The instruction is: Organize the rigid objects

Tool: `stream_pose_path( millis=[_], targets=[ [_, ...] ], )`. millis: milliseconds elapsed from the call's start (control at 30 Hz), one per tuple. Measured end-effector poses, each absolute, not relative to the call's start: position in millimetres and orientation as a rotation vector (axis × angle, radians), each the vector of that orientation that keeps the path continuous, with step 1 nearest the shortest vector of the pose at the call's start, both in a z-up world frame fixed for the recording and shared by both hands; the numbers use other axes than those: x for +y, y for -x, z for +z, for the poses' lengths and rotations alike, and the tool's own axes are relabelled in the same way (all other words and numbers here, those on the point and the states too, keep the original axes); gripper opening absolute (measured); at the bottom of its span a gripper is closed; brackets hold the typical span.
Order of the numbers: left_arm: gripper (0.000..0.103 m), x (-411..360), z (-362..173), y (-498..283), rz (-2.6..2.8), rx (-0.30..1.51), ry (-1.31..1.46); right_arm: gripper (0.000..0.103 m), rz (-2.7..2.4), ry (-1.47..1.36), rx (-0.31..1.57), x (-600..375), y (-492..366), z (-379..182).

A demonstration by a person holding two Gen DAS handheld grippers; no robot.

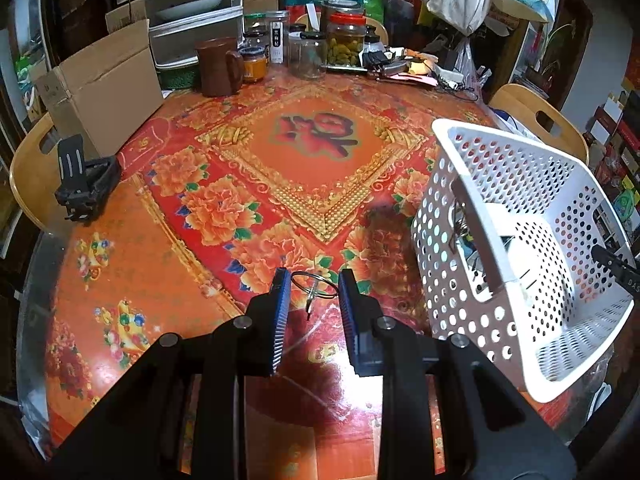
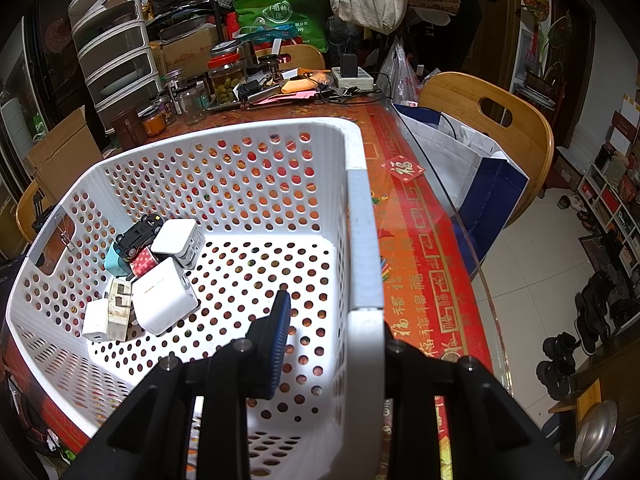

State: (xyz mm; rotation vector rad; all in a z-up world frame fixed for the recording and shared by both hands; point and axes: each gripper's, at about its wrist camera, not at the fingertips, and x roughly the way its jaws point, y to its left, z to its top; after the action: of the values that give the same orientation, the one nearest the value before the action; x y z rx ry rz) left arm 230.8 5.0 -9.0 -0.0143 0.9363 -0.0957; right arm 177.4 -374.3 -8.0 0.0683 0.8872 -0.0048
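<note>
Thin bright wire: a key ring (image 1: 313,286) with a small pendant, lying flat near the tabletop's (image 1: 132,264) near edge, between the parted fingers of the left gripper (image 1: 314,292), untouched. Judged light, stiff and slippery; best pinched across the wire loop. White perforated basket (image 2: 224,168), tilted at the right edge, has its side wall straddled by the right gripper (image 2: 332,332); whether it is clamped cannot be told. Chargers (image 2: 164,296) lie inside.
</note>
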Motion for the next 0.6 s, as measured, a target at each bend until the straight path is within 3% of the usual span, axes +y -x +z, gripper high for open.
stream_pose_path(
  millis=[333,600],
  targets=[
    [0.022,-0.8,35.1,-222.7,-0.102,0.865,-0.013,0.028,-0.004,-0.068,0.887,-374.4,-177.4,-8.0],
    [0.022,-34.5,105.7,-219.1,-0.155,0.764,-0.074,0.028,-0.005,-0.069,0.887,-374.3,-177.5,-7.9]
  ],
)
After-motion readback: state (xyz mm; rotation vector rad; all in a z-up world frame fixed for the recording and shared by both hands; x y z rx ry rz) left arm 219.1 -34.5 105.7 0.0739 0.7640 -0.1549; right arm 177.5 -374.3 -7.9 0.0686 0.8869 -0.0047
